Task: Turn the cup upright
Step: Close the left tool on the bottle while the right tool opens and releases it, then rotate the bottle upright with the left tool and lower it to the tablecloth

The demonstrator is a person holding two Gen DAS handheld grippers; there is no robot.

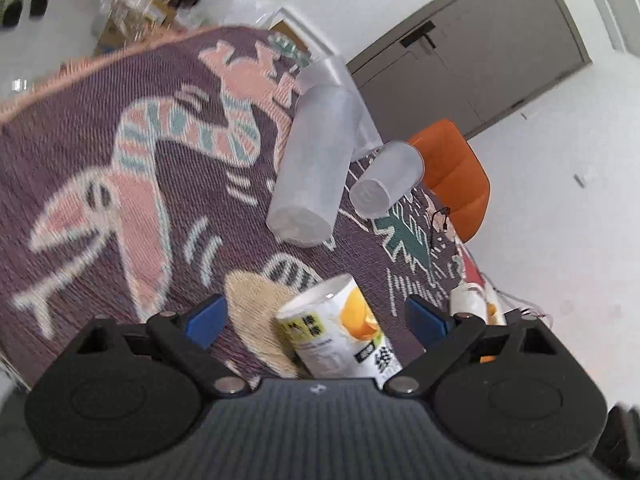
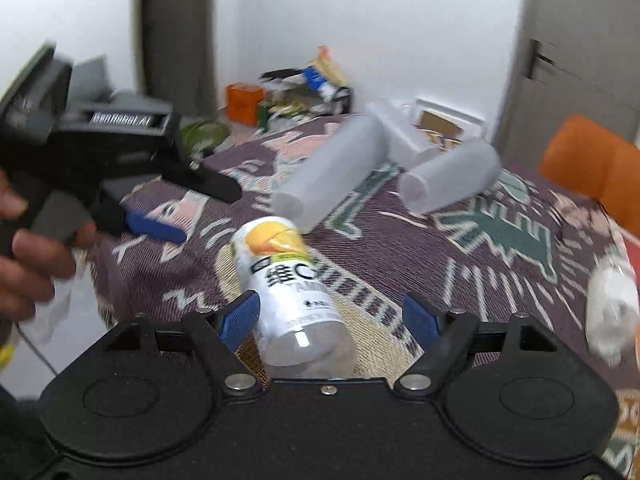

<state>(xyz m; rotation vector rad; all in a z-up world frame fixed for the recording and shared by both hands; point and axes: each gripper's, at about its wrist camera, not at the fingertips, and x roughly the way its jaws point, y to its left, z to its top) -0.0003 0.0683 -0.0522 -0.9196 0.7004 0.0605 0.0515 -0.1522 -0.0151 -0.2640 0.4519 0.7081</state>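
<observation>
Between the spread right tongs (image 2: 330,314), a white printed cup with an orange picture (image 2: 286,284) lies on its side on the patterned purple woven surface (image 2: 420,240), long axis pointing away; the left tongs (image 1: 316,316), also wide, hold nothing

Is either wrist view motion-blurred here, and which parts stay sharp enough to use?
Left wrist view: the patterned cloth smears, and the printed cup is soft; the left gripper is crisp. Right wrist view: heavier blur on the frosted cups and the person's hand; the right gripper stays sharp. Fisheye bends the door edges in both.
</observation>
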